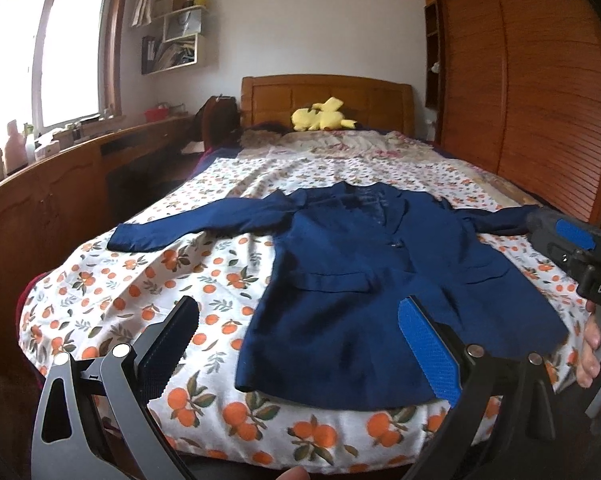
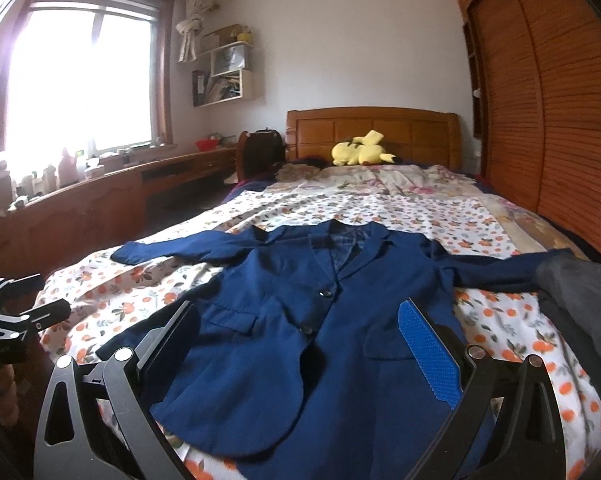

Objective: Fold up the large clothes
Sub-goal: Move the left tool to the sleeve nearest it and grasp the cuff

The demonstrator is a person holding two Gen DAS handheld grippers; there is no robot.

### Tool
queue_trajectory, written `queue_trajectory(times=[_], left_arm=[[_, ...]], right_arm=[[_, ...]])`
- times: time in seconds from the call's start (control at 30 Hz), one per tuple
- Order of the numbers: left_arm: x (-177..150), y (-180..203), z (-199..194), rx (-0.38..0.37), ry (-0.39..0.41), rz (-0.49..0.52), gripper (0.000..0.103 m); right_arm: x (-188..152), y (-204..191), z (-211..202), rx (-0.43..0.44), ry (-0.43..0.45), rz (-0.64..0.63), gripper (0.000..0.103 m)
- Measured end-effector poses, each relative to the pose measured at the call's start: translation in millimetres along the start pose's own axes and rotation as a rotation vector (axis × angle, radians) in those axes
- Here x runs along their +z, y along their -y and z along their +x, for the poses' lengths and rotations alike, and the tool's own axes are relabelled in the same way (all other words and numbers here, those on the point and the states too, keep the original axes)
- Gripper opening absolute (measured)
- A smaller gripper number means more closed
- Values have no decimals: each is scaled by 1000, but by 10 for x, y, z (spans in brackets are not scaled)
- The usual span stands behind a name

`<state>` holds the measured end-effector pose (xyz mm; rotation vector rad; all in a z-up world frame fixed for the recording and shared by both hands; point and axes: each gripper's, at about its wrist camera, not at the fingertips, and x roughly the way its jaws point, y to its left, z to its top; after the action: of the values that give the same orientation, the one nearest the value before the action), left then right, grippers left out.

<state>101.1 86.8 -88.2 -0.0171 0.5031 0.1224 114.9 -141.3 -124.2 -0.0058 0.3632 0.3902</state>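
Your left claw (image 1: 300, 344) stood wide open and held nothing, its fingers spread above the near end of the bed, one over the sheet (image 1: 140, 280) and one over the hem of the jacket (image 1: 360, 280). Your right claw (image 2: 300, 344) was just as widely spread and also empty, hovering over the lower front of the jacket. In the left view, the right claw's body showed at the right edge with your hand (image 1: 592, 352) around its handle.

The jacket, dark blue, lay flat and face up on the orange-print sheet near the foot of the bed. Its front was closed, with two buttons (image 2: 326, 293) showing. Both sleeves were stretched out sideways, the left sleeve (image 1: 196, 228) lying fully on the sheet and the right sleeve (image 2: 496, 272) reaching toward the bed's right edge. A flap pocket (image 1: 336, 282) sat on each side of the front.

Beyond the jacket a floral blanket (image 1: 340, 144) covered the far half of the bed. A yellow plush (image 1: 320, 118) lay against the wooden headboard (image 1: 324, 94). A wardrobe (image 1: 540, 100) stood on the right, and a window (image 2: 80, 80) on the left.
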Motion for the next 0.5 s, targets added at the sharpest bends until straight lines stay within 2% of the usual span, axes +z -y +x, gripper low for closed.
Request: queue_trajectory(times=[0.5], left_arm=[[104, -362, 404, 136, -42, -80, 100]], right_arm=[[220, -191, 770, 162, -39, -75, 96]])
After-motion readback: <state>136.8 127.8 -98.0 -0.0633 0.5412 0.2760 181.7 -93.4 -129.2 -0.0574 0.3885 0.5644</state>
